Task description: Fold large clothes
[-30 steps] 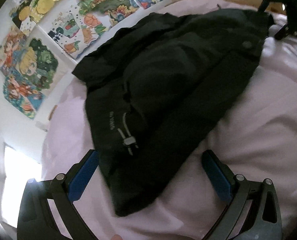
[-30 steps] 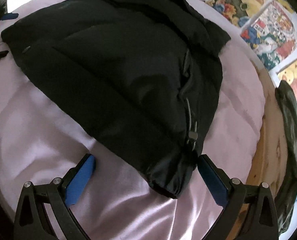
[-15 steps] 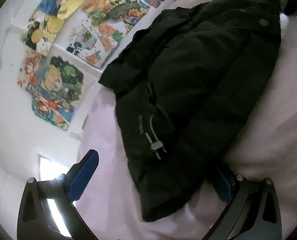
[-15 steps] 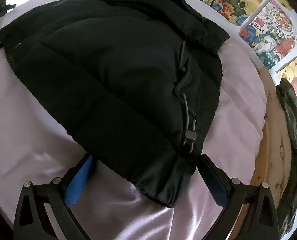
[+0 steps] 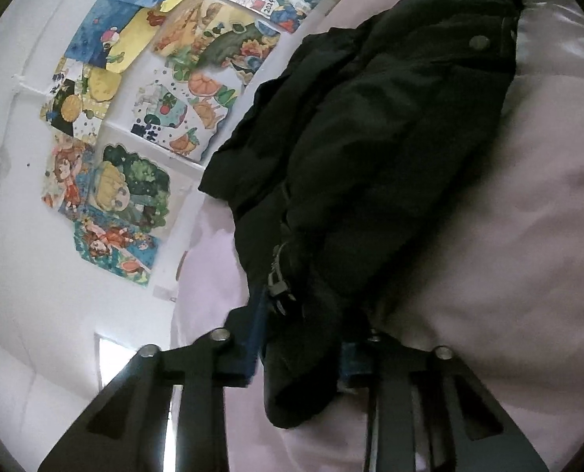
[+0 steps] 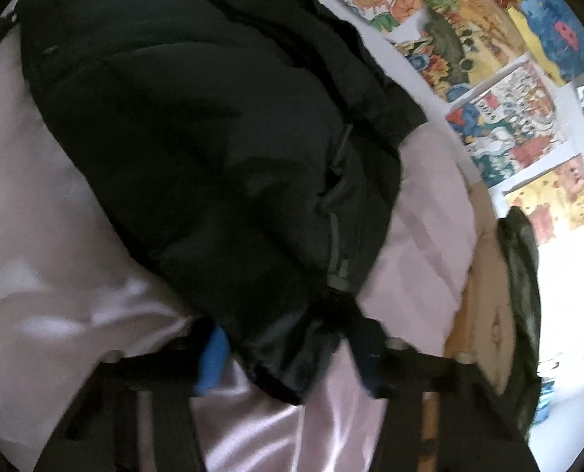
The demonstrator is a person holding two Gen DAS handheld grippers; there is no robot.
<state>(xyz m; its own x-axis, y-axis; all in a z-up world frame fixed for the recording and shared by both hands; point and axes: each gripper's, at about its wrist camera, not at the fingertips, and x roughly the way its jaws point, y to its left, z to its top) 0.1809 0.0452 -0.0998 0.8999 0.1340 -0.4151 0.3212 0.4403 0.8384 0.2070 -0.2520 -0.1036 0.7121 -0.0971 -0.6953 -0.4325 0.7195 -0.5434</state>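
Closed since a second ago, both pairs of blue-padded jaws, then wide apart over the cloth and now pinched on a corner each of the black puffy quilted jacket (image 5: pixel 370 149). Seen from the left wrist: colourful cartoon posters (image 5: pixel 154 118) on the white wall in the upper left, jacket running from lower centre to upper right across the pale pink satin bedspread (image 5: pixel 527 255), left gripper (image 5: pixel 303 338) at bottom centre gripping a bunched hem corner just below the grey cord toggle (image 5: pixel 278 289), fabric bulging out between and under the pads. Seen from the right wrist, blurred by motion: jacket filling the upper left and centre, bedspread below and to the left, right gripper (image 6: pixel 292 346) at bottom centre clamped on the other hem corner beside the zipper line, a bright blue pad (image 6: pixel 213 358) showing on its left side; farther right a wooden bed edge (image 6: pixel 476 306) with a dark green garment (image 6: pixel 522 275) lying on it, more posters in the upper right. Likely bulky but light, soft and springy, with a slick shell prone to slipping out of a shallow pinch and puffing back open once folded. Best held deep on the stitched hem, not the loose shell or the cord, with both corners lifted together so the weight hangs evenly.
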